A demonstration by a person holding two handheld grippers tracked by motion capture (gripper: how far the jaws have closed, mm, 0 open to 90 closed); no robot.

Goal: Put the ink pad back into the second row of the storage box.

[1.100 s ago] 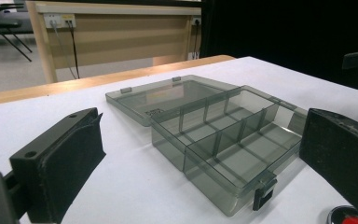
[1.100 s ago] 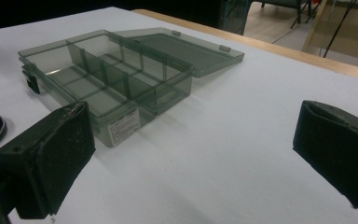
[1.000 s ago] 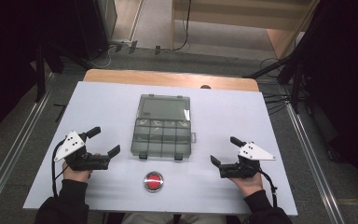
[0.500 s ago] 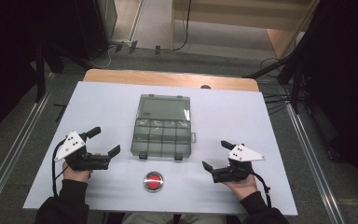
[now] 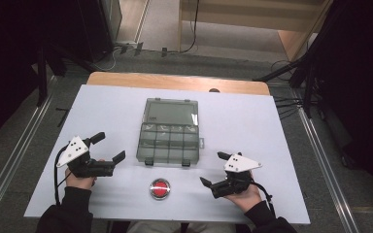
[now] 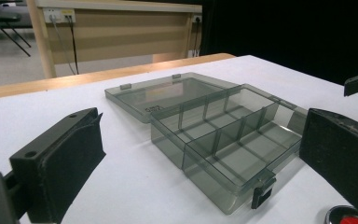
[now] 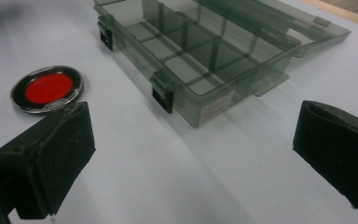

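A clear grey compartment box [image 5: 169, 144] lies open in the middle of the white table, its lid [image 5: 172, 112] folded flat behind it and its cells empty. In front of it sits a round red button [image 5: 160, 188] in a metal ring. My left gripper [image 5: 109, 147] is held to the box's left, open, with nothing between its jaws. To the right of the button my right gripper [image 5: 213, 169] is also open and empty. The left gripper view looks between its open jaws [image 6: 205, 140] at the box [image 6: 223, 135]. The right gripper view has the button [image 7: 46, 88] and box [image 7: 200, 46] ahead of its gripper [image 7: 196, 149].
The white table top [image 5: 272, 126] has a wooden strip [image 5: 175, 82] along its far edge. Dark stands and cables stand on the floor around the table. Two black latches [image 7: 163, 98] hang on the box's front wall.
My right gripper has moved left and a little toward the front edge, closer to the red button. The left gripper and the box have not moved.
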